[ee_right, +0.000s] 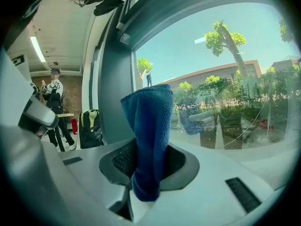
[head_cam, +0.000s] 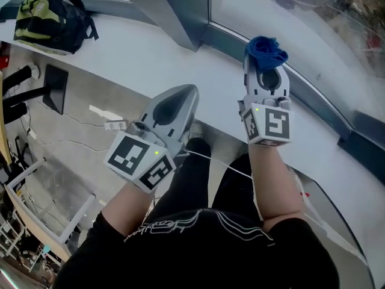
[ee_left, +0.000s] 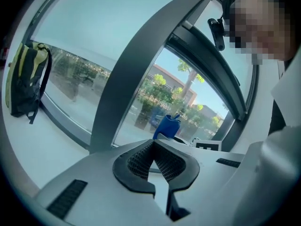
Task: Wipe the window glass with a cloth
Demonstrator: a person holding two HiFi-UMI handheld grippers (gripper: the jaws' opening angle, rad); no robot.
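Observation:
A blue cloth (ee_right: 150,126) stands folded upright between the jaws of my right gripper (ee_right: 149,157), which is shut on it. In the head view the cloth (head_cam: 266,52) sticks out of the right gripper (head_cam: 264,65) above the white sill, close to the window glass (head_cam: 301,17) but not touching it. The glass (ee_right: 225,79) fills the right gripper view ahead and to the right. My left gripper (head_cam: 190,90) hangs lower and to the left, over the sill's edge. Its jaws meet at the tips with nothing in them (ee_left: 154,143). From there the cloth (ee_left: 167,126) shows just beyond.
A wide grey window post (ee_left: 127,79) splits the panes. A black and yellow backpack (head_cam: 51,20) lies on the sill (head_cam: 138,56) at far left. The person's legs and the floor with cables are below. A person (ee_right: 54,98) stands far back in the room.

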